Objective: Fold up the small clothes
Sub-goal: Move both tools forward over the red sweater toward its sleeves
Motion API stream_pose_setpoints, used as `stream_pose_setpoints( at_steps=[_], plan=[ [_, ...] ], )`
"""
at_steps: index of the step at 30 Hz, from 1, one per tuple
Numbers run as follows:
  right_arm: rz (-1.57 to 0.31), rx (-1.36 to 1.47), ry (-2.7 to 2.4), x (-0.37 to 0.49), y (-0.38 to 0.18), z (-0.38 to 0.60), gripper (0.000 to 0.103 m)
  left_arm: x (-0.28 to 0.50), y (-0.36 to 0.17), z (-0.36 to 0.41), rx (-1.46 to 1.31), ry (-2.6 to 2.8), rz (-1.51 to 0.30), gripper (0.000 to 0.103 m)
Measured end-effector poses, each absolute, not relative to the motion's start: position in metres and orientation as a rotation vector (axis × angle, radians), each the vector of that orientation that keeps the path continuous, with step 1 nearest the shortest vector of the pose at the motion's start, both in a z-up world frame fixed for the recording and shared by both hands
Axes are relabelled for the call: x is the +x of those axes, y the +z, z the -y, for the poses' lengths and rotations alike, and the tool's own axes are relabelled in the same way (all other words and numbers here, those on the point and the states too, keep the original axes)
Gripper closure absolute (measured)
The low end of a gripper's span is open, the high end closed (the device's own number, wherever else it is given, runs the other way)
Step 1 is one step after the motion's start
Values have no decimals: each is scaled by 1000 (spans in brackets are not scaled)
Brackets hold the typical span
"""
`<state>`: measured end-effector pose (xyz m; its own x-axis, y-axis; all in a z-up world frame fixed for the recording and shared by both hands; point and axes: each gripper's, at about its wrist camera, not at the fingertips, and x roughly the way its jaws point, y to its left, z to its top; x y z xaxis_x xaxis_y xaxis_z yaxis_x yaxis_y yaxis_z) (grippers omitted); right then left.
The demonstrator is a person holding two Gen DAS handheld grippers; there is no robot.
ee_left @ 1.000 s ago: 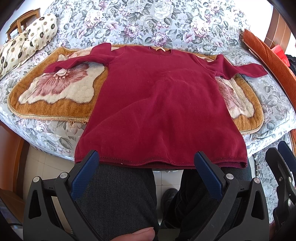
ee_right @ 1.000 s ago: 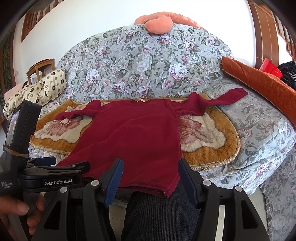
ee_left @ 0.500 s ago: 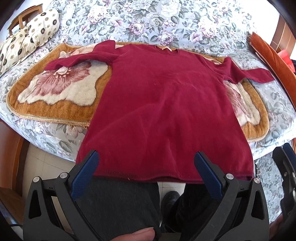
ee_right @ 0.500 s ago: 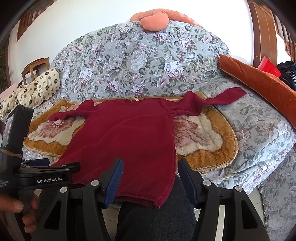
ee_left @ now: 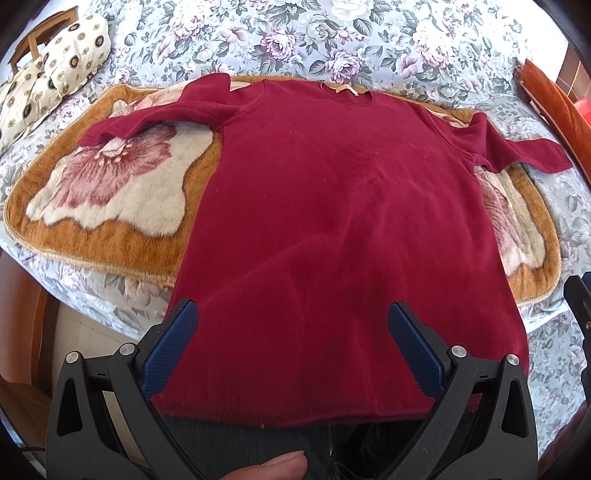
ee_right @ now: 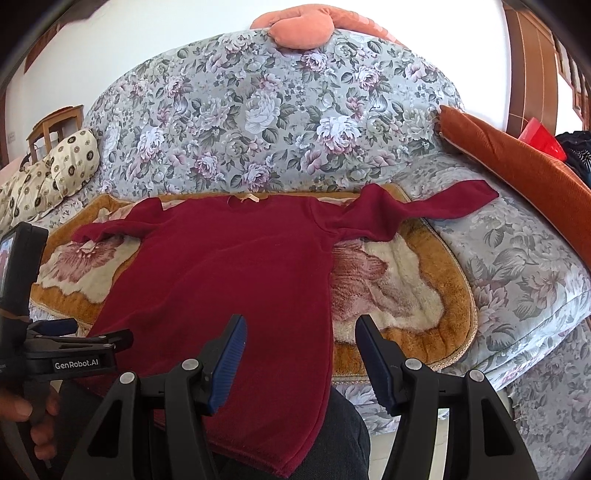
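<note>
A dark red long-sleeved top lies flat, face up, on a brown flowered mat on the sofa seat. Its hem hangs over the seat's front edge onto the person's lap. Both sleeves are spread out to the sides. My left gripper is open and empty, hovering just above the lower part of the top near the hem. My right gripper is open and empty, above the top's lower right side edge. The left gripper also shows in the right wrist view at the far left.
The sofa has a flowered cover. A spotted cushion lies at the left, an orange cushion at the right, a pink pillow on the backrest. The person's dark-trousered legs are under the hem.
Both grippers have moved forward and lower toward the top. The hem now lies under and behind the fingertips. The top has not moved.
</note>
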<state>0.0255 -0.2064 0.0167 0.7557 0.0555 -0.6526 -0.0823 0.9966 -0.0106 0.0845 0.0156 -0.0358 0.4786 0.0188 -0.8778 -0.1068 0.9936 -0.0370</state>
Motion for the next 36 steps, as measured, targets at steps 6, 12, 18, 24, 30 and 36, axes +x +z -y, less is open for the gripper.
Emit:
stream_pose_setpoints(
  at_steps=[6, 12, 18, 24, 30, 36],
  plan=[
    [-727, -55, 79, 54, 11, 207, 44, 110, -34, -19, -105, 61, -1065, 0],
    [-733, -94, 56, 81, 11, 204, 44, 121, -16, -20, -71, 8, -941, 0],
    [-745, -120, 39, 93, 10, 200, 44, 127, -26, -16, -77, -64, -975, 0],
    [-752, -155, 42, 98, 7, 199, 44, 126, -28, -11, -18, -16, -975, 0],
    [-773, -167, 29, 98, 3, 206, 44, 122, -33, -16, -77, -50, -1008, 1],
    [-769, -165, 22, 93, 5, 209, 44, 112, -30, -10, -78, -36, -998, 0]
  ],
)
